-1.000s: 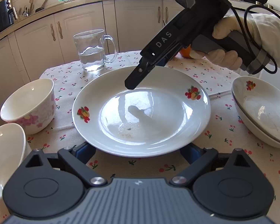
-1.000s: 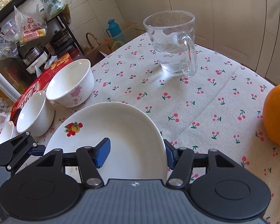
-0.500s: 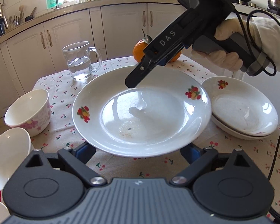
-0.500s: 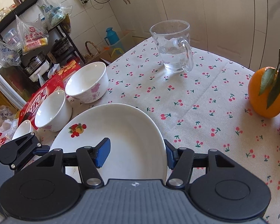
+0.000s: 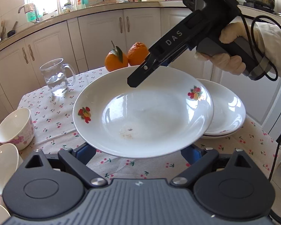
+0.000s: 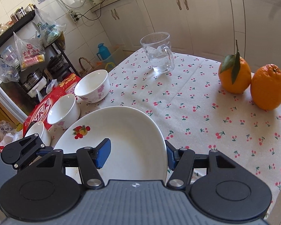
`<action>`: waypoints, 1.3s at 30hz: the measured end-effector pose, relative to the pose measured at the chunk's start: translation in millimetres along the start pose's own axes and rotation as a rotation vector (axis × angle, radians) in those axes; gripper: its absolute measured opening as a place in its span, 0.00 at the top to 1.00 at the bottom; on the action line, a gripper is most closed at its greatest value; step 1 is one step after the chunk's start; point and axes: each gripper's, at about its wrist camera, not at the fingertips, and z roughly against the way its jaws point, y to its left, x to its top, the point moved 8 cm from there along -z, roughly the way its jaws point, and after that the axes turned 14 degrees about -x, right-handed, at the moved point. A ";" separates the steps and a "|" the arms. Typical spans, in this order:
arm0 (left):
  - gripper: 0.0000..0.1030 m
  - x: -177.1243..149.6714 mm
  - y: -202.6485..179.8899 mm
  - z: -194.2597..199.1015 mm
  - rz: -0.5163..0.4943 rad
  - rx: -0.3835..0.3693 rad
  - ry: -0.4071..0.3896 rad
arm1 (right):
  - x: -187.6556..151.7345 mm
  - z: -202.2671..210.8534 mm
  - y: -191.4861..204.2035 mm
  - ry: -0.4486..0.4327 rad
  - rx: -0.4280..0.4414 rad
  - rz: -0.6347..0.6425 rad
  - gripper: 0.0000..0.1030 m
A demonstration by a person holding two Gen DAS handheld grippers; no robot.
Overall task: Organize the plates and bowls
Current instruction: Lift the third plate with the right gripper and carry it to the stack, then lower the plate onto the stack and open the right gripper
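A white deep plate with fruit prints (image 5: 144, 116) hangs above the table, tilted. My right gripper (image 5: 149, 69) is shut on its far rim; in the right wrist view the plate (image 6: 121, 131) sits with its rim between the blue pads (image 6: 103, 152). My left gripper (image 5: 138, 153) is open beneath the plate's near edge, its blue pads wide apart under the plate. A stack of like plates (image 5: 226, 110) lies on the table at the right, partly under the held plate. Several white bowls (image 6: 92, 85) stand at the table's left edge.
A glass mug of water (image 5: 56, 76) stands at the back left of the cherry-print tablecloth (image 6: 196, 112). Two oranges (image 6: 251, 82) sit at the back. A red box (image 6: 46, 108) lies under the bowls. Cabinets stand behind the table.
The plate has risen off the table and moved right, toward the stacked plates, with both grippers travelling along. Both oranges have come into view.
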 end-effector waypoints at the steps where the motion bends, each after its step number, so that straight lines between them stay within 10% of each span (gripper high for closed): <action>1: 0.07 1.0 -4.6 -0.9 -0.009 -0.009 0.002 | -3.6 5.1 -2.7 -0.005 -0.006 -0.010 0.36; 39: 0.07 10.0 -77.8 -46.3 -0.138 -0.176 0.085 | -110.4 62.4 -87.8 -0.024 -0.128 -0.248 0.37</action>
